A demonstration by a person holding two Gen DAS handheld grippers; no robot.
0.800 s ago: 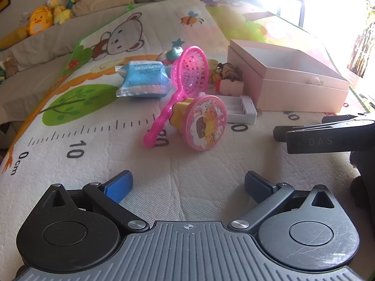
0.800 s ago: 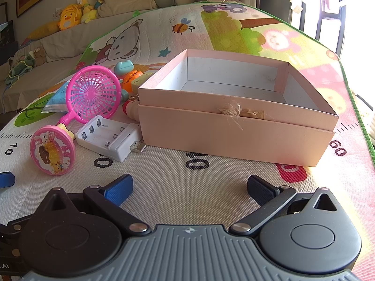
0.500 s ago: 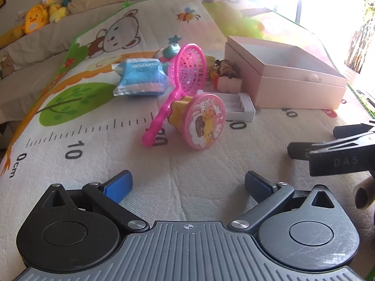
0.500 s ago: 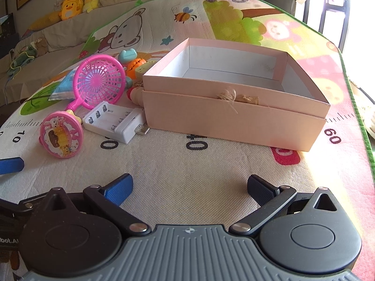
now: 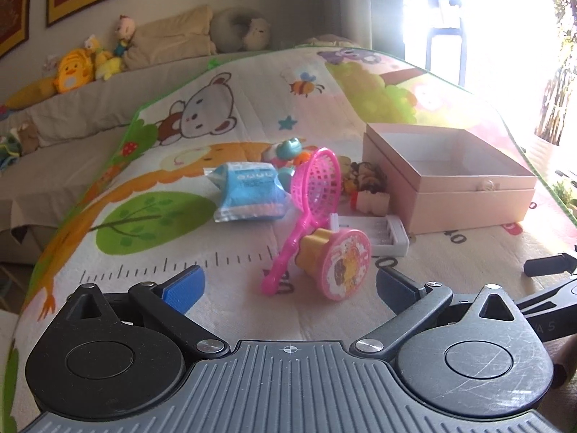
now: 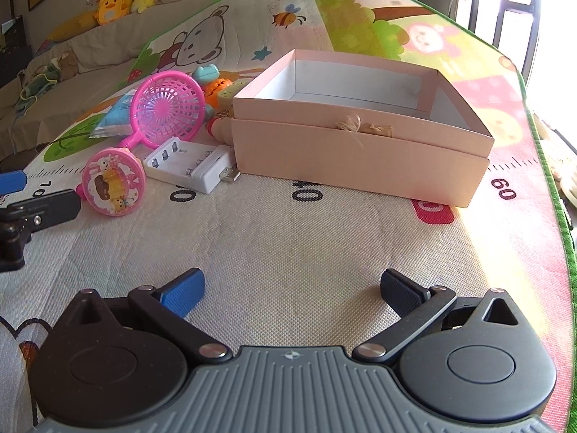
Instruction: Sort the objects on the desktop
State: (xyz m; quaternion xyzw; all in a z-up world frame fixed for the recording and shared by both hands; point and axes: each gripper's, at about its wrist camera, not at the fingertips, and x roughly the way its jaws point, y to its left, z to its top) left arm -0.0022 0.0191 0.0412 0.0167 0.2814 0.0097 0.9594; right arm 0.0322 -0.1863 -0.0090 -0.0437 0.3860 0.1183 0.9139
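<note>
An open pink box (image 6: 360, 144) (image 5: 465, 198) stands on the play mat, nothing visible inside. Left of it lie a pink toy net (image 5: 313, 187) (image 6: 166, 108), a pink round-faced toy cup (image 5: 342, 267) (image 6: 111, 180), a white battery charger (image 6: 194, 162) (image 5: 375, 238), a blue packet (image 5: 249, 191) and small toys (image 6: 216, 83). My left gripper (image 5: 288, 285) is open and empty, just short of the toy cup. My right gripper (image 6: 292, 288) is open and empty, in front of the box.
The mat (image 6: 288, 238) has a printed ruler and ends in a green edge (image 6: 551, 180) at the right. A sofa with plush toys (image 5: 75, 68) stands behind. Bright window light washes out the right side.
Both grippers have pulled back and lifted a little, so the toys and the box look farther away. No object on the mat has moved.
</note>
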